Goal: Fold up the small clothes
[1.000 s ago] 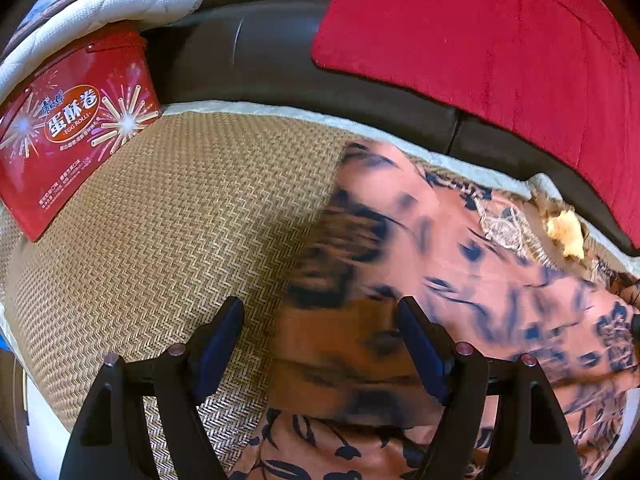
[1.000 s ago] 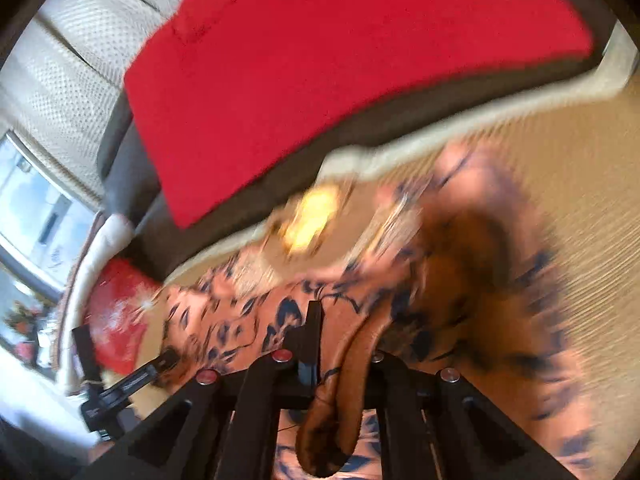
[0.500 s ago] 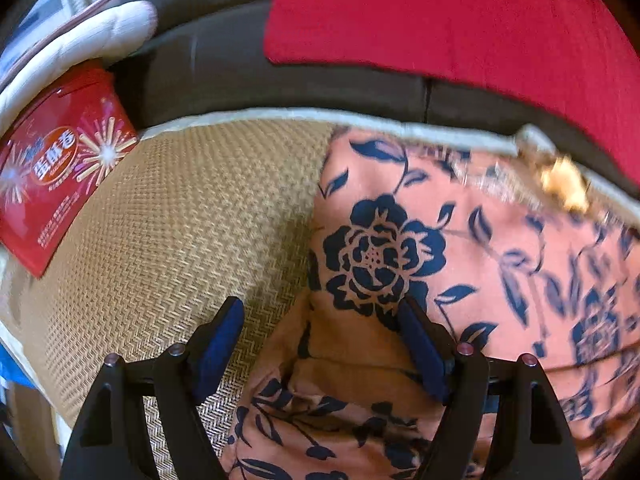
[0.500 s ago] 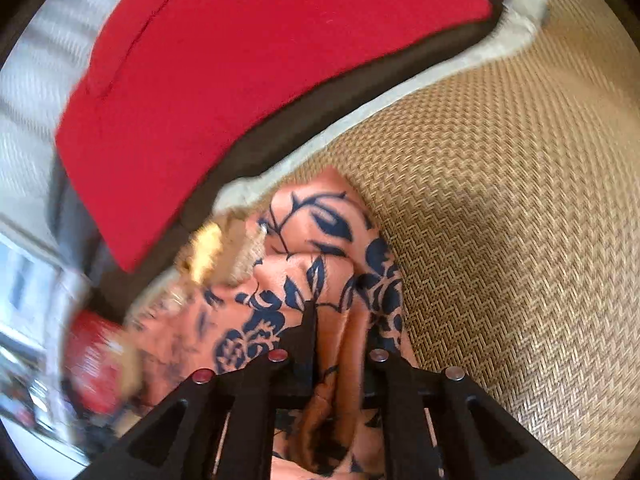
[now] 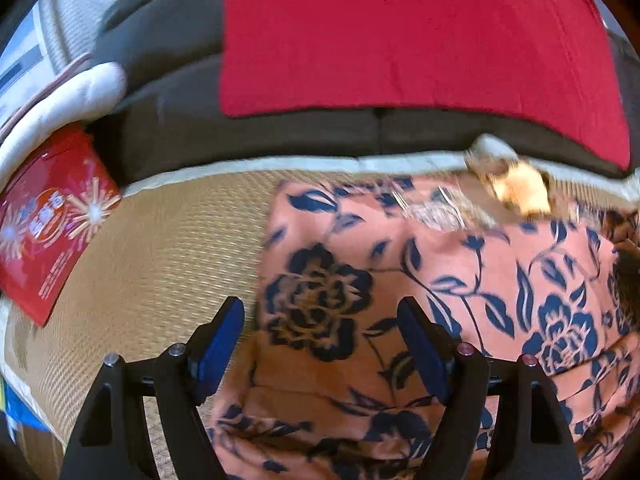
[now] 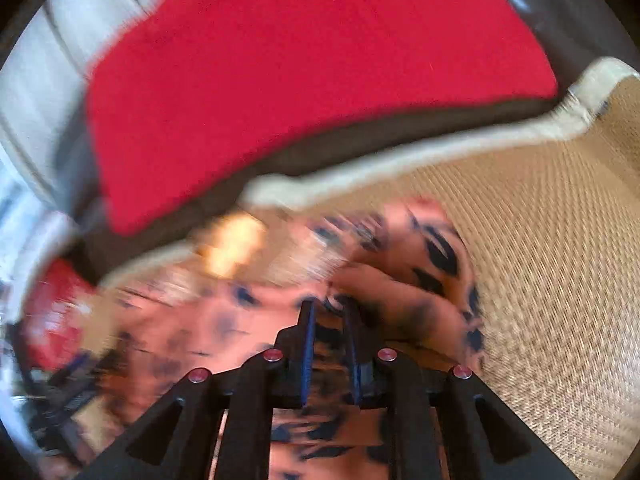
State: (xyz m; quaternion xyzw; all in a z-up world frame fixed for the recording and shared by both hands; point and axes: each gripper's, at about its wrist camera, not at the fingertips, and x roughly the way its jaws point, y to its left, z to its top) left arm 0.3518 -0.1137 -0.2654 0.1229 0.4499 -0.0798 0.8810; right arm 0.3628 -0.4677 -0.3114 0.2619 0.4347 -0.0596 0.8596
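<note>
An orange garment (image 5: 460, 264) with dark blue flowers lies spread on a woven straw mat (image 5: 160, 248). Lace trim and a yellow patch (image 5: 520, 192) show at its far edge. My left gripper (image 5: 320, 304) hovers open over the garment's left edge, with one finger above the mat and the other above the cloth. In the blurred right wrist view, my right gripper (image 6: 329, 308) sits low on the garment (image 6: 400, 288). Its jaws stand a narrow gap apart; cloth shows in the gap, and the pads do not visibly press it.
A dark sofa back with a red cushion (image 5: 400, 40) rises right behind the mat's pale border. A red egg-roll box (image 5: 48, 220) stands at the mat's left end under a white padded armrest (image 5: 72, 96). Bare mat (image 6: 540, 240) lies to the garment's right.
A second ago the right gripper pinched a hanging fold, with the cloth in motion. The cloth now lies flat and the right jaws have parted a little. The left gripper has slid and rolled, staying open.
</note>
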